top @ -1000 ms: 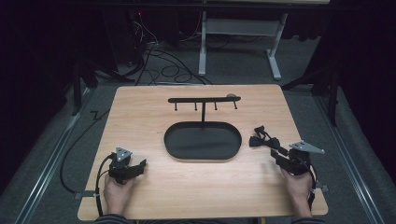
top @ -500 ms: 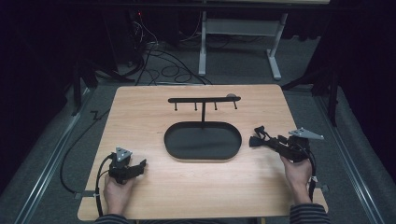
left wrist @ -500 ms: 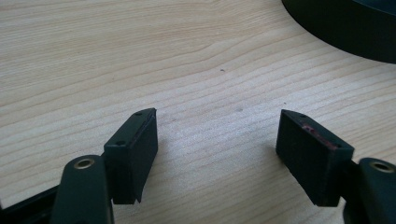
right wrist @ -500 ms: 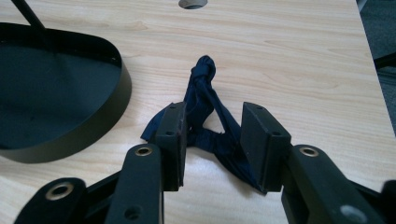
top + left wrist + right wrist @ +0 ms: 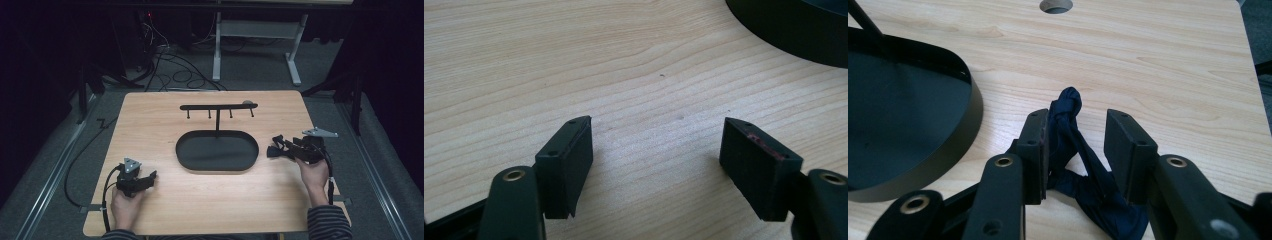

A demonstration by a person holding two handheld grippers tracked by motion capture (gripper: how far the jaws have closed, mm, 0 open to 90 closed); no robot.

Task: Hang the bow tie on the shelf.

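Pale wood table (image 5: 165, 125) across mid-frame, unchanged, no writing legible anywhere. At centre, black oval tray (image 5: 217, 152) with its hooked rack (image 5: 218, 106) behind, both as before. Right of the tray, right gripper (image 5: 274, 148) shifted up-frame and leftward since a second ago, jaws lately narrowing yet not pressing; dark blue knotted cloth (image 5: 1075, 145) draped between, touching one pad (image 5: 1040, 150). Lower left, left gripper (image 5: 150, 176) unmoved, spread wide over bare wood, grasping nothing.
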